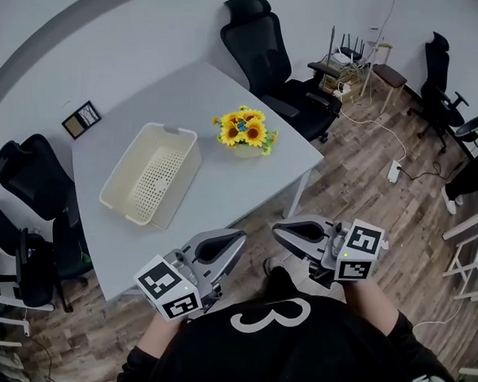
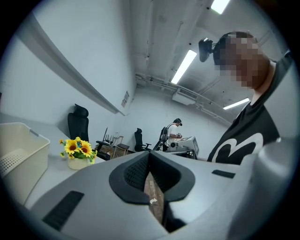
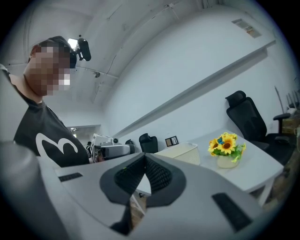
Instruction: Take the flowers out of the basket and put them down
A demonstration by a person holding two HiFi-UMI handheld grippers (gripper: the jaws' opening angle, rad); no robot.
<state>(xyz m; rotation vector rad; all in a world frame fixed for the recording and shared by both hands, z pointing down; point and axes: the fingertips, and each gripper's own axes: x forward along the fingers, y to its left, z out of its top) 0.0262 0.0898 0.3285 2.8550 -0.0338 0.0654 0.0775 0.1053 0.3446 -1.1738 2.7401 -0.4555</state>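
A bunch of yellow sunflowers point(image 1: 244, 130) in a small cream pot stands upright on the grey table point(image 1: 223, 183), just right of the cream basket point(image 1: 171, 131). Nothing lies inside the basket. Both grippers hang in front of my chest, off the table's near edge and well short of both objects. My left gripper point(image 1: 242, 235) is shut with nothing between its jaws, and so is my right gripper point(image 1: 276, 228). The left gripper view shows the flowers point(image 2: 78, 149) beside the basket point(image 2: 23, 150). In the right gripper view, the flowers point(image 3: 226, 145) stand right of the basket point(image 3: 180, 151).
A small picture frame point(image 1: 82, 119) lies at the table's far left corner. Black office chairs stand behind the table point(image 1: 269, 54) and at its left point(image 1: 29, 176). A power strip point(image 1: 394, 171) with cables lies on the wooden floor at right. A person point(image 2: 174, 133) stands far back in the room.
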